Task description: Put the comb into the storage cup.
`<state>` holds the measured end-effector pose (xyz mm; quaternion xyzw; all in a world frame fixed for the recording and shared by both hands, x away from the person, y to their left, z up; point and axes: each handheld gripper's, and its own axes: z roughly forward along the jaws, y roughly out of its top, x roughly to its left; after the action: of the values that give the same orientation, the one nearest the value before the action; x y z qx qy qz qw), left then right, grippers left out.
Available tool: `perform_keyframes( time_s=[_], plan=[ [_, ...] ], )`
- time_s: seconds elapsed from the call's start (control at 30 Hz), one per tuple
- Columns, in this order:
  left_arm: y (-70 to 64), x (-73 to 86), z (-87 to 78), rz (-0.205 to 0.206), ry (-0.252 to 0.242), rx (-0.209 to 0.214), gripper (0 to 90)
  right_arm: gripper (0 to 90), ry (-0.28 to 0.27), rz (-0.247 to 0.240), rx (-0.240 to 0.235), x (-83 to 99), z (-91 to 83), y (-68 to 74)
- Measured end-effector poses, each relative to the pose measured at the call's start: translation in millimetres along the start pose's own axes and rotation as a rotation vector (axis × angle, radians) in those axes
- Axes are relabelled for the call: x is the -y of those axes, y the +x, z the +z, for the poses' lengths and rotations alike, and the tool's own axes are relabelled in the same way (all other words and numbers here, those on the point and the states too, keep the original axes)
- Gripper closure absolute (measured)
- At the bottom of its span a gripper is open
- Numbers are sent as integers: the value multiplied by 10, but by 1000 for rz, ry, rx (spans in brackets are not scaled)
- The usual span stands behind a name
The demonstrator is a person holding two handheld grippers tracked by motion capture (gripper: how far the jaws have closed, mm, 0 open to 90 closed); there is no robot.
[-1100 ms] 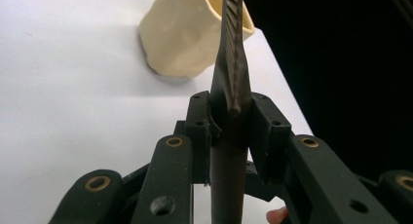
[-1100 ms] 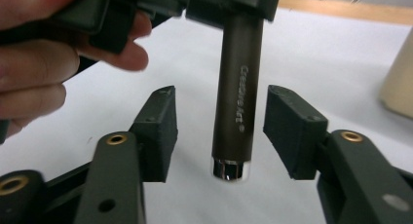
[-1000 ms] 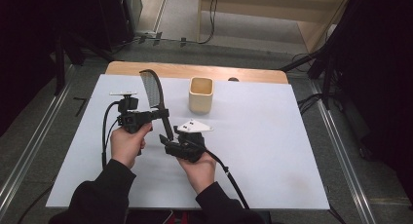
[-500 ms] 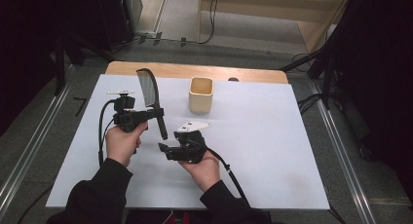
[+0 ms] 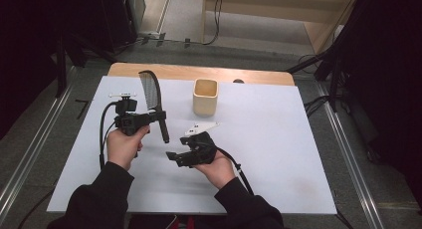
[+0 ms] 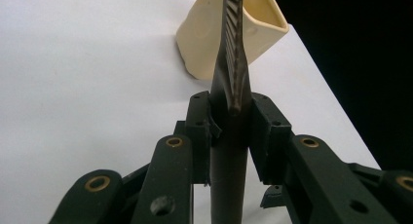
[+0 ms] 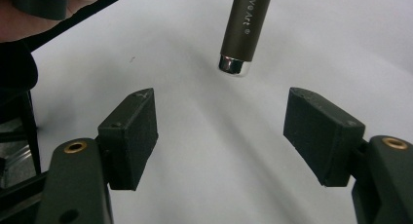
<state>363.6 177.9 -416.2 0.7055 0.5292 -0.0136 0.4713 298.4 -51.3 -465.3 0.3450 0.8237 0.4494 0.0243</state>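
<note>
Dim room w/ dark floor and cables round a worktop (image 5: pixel 278 154) covered in white sheet, wooden edge at the far side. Going L to R from my remote seat: left gripper (image 5: pixel 158 114) is clamped on the comb (image 5: pixel 152 97), gripping it at the neck where the teeth end; teeth stand up and lean away, handle hangs down toward the sheet. In the left gripper view the pads squeeze the comb (image 6: pixel 233 112) from both sides, cream cup (image 6: pixel 253 29) right behind it. Next, right gripper (image 5: pixel 174 156) sits low and near me, jaws spread wide, holding nothing. Cup (image 5: pixel 205 96) stands upright further back, apart from both grippers.

What changed: a sec ago the right gripper was up close under the comb handle; now it's pulled back and down, and the left has lifted the comb a bit. My read: handover's done, comb rides w/ the left alone, likely headed for the cup.

Writing: right gripper view shows handle end (image 7: pixel 242 29) w/ silver cap, print ending "…tive Art" plus ® mark; rest cut off.
</note>
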Motion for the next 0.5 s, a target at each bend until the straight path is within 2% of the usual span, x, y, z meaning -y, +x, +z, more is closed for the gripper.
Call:
perform_keyframes(
  time_s=[0.23,0.33,0.5],
  plan=[
    [-4,9,23,14,9,-3,729,266,41,-30,7,28,-92,-86],
    [1,13,29,14,12,-3,729,266,60,-51,28,43,-151,-102],
    [1,16,33,16,12,5,729,266,62,-33,6,79,-255,-171]
  ],
)
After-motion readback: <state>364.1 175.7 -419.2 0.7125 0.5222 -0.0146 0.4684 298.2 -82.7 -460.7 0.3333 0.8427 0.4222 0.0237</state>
